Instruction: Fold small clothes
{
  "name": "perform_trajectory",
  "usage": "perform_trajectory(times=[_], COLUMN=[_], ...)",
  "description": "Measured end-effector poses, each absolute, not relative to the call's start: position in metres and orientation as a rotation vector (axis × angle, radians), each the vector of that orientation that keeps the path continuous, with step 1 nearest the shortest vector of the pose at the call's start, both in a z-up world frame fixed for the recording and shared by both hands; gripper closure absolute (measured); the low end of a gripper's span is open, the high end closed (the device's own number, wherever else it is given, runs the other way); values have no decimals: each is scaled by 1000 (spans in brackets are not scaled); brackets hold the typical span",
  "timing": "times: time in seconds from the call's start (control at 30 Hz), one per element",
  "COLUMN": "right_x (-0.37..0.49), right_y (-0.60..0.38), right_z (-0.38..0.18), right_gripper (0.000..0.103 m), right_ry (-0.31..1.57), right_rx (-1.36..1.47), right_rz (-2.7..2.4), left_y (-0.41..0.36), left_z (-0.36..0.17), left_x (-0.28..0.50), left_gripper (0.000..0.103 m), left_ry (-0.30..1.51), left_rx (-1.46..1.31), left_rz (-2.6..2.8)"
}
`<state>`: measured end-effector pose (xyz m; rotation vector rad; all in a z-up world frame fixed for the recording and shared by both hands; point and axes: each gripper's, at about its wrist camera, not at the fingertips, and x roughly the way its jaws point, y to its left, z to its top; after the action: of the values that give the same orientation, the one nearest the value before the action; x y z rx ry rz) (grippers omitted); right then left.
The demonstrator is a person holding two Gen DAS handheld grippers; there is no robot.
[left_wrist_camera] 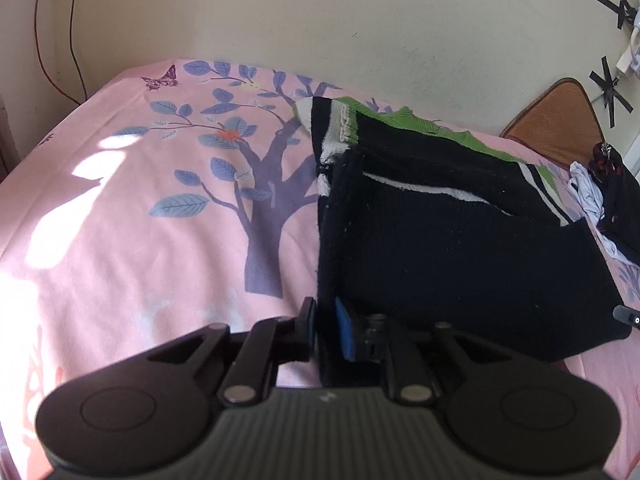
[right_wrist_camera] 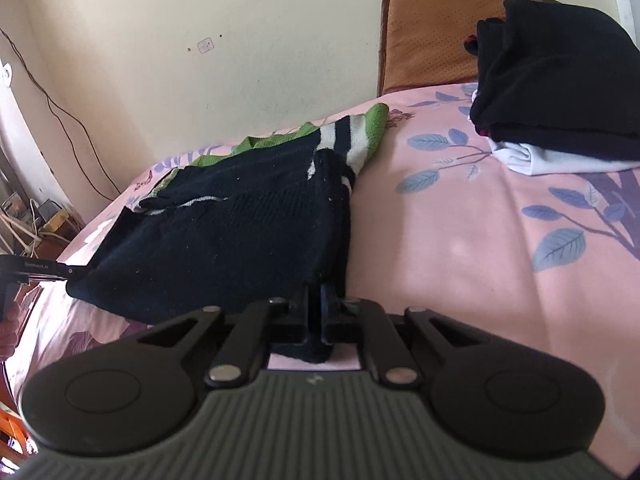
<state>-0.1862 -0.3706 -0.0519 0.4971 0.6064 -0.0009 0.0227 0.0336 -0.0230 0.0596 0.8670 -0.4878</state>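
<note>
A black knit sweater (left_wrist_camera: 460, 248) with white and green stripes lies partly folded on the pink floral bedsheet (left_wrist_camera: 140, 220). My left gripper (left_wrist_camera: 325, 330) is shut on the sweater's near left edge, with black fabric pinched between its pads. In the right wrist view the same sweater (right_wrist_camera: 240, 240) spreads to the left, and my right gripper (right_wrist_camera: 318, 312) is shut on its near right corner. The left gripper's tip (right_wrist_camera: 40, 268) shows at the sweater's far corner, with a hand behind it. The right gripper's tip (left_wrist_camera: 628, 316) peeks in at the frame's right edge.
A pile of dark and white clothes (right_wrist_camera: 560, 92) sits on the bedsheet (right_wrist_camera: 460, 240) to the right, in front of a brown cushion (right_wrist_camera: 432, 32). The wall runs along the bed's far side, with cables (left_wrist_camera: 56, 40) hanging in the left corner.
</note>
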Motion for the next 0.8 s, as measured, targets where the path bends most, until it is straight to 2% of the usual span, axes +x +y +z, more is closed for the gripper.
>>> perform_trajectory(times=[0.03, 0.23, 0.3, 0.37, 0.4, 0.43, 0.57, 0.7, 0.73, 0.8], right_x=[-184, -161, -126, -80, -56, -24, 76, 137, 147, 162], right_y=[-372, -396, -402, -407, -409, -412, -423, -429, -428, -426], right_z=[-49, 7, 23, 32, 32, 29, 0, -38, -46, -59], right_gripper=[90, 70, 69, 55, 46, 45, 45, 45, 44, 44], right_ry=[620, 524, 515, 506, 510, 524, 628, 720, 744, 787], right_rx=[484, 391, 360, 341, 344, 359, 445, 505, 494, 460], right_rz=[7, 30, 45, 84, 99, 108, 116, 132, 134, 141], left_y=[35, 22, -8, -53, -76, -103, -186, -224, -230, -239], left_z=[-20, 47, 67, 75, 74, 70, 30, -20, -30, -48], left_x=[21, 27, 49, 75, 90, 106, 189, 244, 250, 258], left_gripper=[79, 70, 62, 42, 39, 38, 38, 38, 41, 66], left_ry=[865, 676, 614, 569, 567, 574, 672, 796, 816, 852], left_rx=[74, 170, 203, 233, 241, 251, 285, 262, 270, 296], left_rz=[-482, -509, -536, -566, -577, -581, -538, -516, -513, -542])
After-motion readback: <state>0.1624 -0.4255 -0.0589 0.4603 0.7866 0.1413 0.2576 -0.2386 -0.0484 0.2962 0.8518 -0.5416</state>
